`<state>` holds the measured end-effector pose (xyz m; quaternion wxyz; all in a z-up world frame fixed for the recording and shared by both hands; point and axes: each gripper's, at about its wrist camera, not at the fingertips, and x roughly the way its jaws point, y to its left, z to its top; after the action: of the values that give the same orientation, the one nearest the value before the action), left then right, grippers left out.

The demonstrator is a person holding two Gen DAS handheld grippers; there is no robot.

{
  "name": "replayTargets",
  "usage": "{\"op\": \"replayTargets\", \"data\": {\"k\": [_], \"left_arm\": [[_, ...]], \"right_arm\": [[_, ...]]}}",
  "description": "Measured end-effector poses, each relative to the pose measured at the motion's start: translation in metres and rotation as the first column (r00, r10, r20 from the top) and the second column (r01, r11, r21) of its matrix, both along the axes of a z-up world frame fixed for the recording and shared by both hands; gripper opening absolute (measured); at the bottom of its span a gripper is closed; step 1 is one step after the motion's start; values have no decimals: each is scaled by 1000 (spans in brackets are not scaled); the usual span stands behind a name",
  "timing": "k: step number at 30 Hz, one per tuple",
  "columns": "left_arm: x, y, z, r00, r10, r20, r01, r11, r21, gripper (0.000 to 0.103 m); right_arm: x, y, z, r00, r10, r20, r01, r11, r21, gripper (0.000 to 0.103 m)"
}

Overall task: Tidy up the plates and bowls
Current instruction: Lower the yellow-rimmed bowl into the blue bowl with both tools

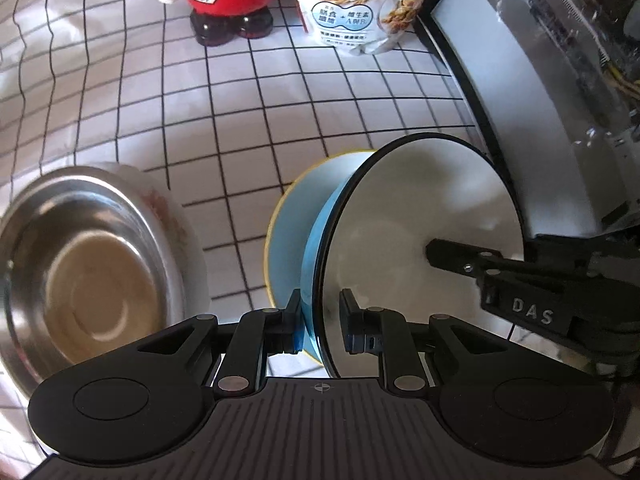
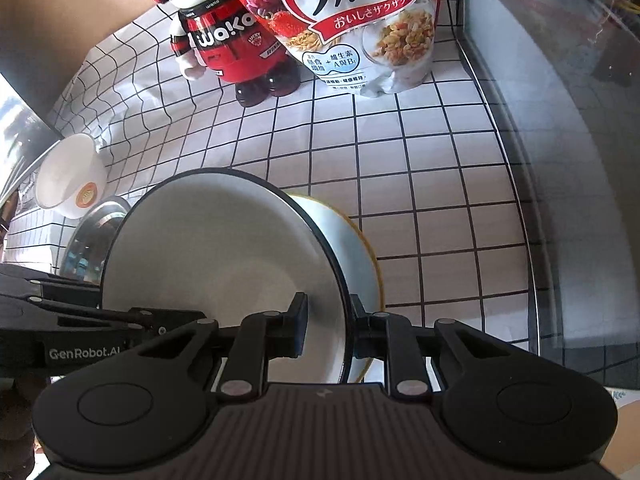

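Both grippers pinch one black-rimmed bowl above a pale blue plate.

Left wrist view: the left gripper [image 1: 319, 320] is clamped on the near rim of the tilted bowl [image 1: 416, 216], its wall between the pads; the plate [image 1: 298, 220] lies under it on the checked cloth [image 1: 224, 120], a steel bowl [image 1: 84, 268] to the left.
Right wrist view: the right gripper [image 2: 329, 325] is closed tight on the bowl's [image 2: 216, 248] rim, the plate [image 2: 352, 248] beneath; a small white bowl [image 2: 68, 176] sits far left, near a cereal bag [image 2: 360, 24].

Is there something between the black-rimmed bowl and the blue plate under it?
Nothing visible. The black-rimmed bowl, gripped at its rim by both hand-held grippers, left and right, hangs tilted directly over the blue plate, with no object seen between them.
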<state>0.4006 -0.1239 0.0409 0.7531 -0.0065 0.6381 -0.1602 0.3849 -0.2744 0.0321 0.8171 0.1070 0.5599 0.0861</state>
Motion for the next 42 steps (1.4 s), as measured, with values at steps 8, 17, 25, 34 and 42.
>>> {"op": "replayTargets", "data": {"k": [8, 17, 25, 34, 42], "left_arm": [[4, 6, -5, 1000, -5, 6, 5, 1000, -11, 22], [7, 8, -7, 1000, 4, 2, -4, 1000, -16, 21], [7, 7, -9, 1000, -2, 11, 2, 1000, -19, 20], [7, 6, -12, 997, -77, 31, 78, 997, -20, 20], [5, 6, -7, 993, -109, 55, 110, 994, -12, 24]], "right_arm": [[9, -2, -2, 1000, -3, -4, 3, 1000, -28, 20], [11, -4, -1, 1000, -2, -7, 2, 1000, -11, 20], [10, -6, 2, 1000, -4, -7, 4, 1000, -6, 20], [6, -8, 3, 1000, -5, -7, 5, 1000, 8, 20], [5, -5, -3, 1000, 6, -18, -6, 1000, 16, 20]]}}
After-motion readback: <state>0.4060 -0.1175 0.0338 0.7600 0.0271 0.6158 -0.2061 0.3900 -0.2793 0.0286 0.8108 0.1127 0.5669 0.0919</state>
